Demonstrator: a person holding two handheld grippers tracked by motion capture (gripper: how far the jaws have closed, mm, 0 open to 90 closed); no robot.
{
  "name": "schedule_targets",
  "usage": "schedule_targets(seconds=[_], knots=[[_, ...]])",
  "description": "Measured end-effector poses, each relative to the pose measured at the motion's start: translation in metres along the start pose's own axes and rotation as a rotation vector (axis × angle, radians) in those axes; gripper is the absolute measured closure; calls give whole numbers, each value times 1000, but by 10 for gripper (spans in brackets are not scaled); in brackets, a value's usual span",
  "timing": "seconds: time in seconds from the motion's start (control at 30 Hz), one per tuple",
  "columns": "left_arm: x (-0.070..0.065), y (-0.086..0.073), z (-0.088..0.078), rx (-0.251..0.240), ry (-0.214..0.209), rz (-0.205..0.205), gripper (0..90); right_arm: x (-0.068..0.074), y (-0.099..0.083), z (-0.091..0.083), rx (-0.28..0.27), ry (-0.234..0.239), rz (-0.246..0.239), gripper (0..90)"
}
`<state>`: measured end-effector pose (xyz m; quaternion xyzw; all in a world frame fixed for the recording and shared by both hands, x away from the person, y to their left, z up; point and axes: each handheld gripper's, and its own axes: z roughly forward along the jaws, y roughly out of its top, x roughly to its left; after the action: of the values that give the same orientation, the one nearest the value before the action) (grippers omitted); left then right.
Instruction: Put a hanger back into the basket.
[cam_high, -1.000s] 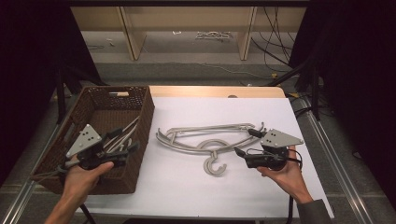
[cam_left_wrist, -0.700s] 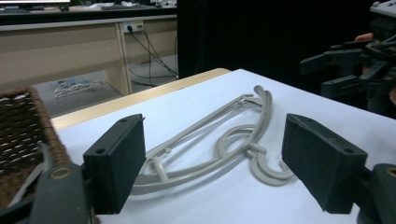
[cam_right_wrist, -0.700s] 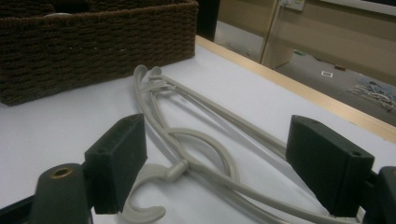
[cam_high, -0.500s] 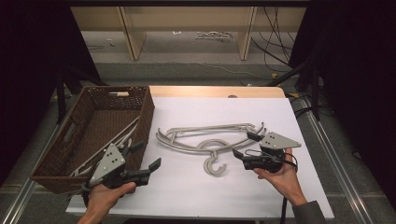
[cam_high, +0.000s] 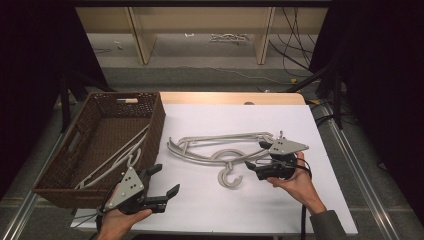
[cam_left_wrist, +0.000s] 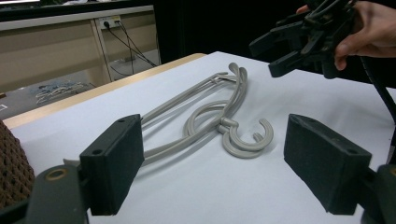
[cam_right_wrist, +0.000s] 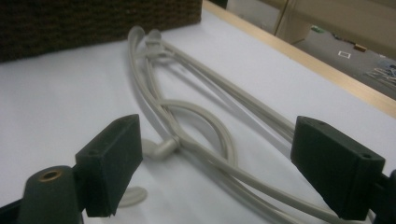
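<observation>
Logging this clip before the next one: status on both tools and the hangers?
Left tool open, empty, near the basket. Right tool open, empty, at the hangers on the table. More hangers in the basket. Nothing in the way.

Grey plastic hangers (cam_high: 220, 150) lie flat and overlapped on the white table (cam_high: 210, 210), hooks (cam_high: 230, 177) curling toward the person, between the two tongs: just beside the right gripper (cam_high: 257, 157), well apart from the left gripper (cam_high: 162, 182). More grey hangers (cam_high: 117, 160) rest in the wicker basket (cam_high: 55, 187) beyond the left gripper.
</observation>
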<state>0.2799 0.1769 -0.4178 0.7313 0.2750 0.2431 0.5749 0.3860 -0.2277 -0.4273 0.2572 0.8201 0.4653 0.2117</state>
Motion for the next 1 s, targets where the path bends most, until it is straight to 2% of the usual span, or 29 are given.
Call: schedule_targets(seconds=[0.13,0.23,0.33,0.43,0.47,0.53,0.6,0.73,0.8,0.9,1.0], knots=[[-3,-3,-1,5,1,-6,201,-8,-1,14,102,13,-61,194],[-5,-4,0,9,-12,1,201,-13,0,23,161,42,-91,215],[-6,-6,1,9,-24,-1,201,-19,2,33,220,52,-157,258],[-5,-7,1,21,-17,11,201,-25,4,41,261,75,-186,314],[-5,-7,1,21,-16,4,200,-26,4,43,273,74,-195,318],[-5,-7,1,21,-19,6,200,-29,4,47,300,92,-198,362],[-5,-7,1,24,-22,14,200,-29,4,51,326,102,-226,390],[-6,-8,2,24,-29,3,200,-32,3,57,374,131,-256,439],[-6,-8,2,23,-31,8,200,-33,1,60,402,136,-252,452],[-6,-8,2,30,-25,5,200,-36,-2,65,421,156,-276,483],[-5,-8,2,29,-25,7,200,-36,-3,69,436,153,-290,506]])
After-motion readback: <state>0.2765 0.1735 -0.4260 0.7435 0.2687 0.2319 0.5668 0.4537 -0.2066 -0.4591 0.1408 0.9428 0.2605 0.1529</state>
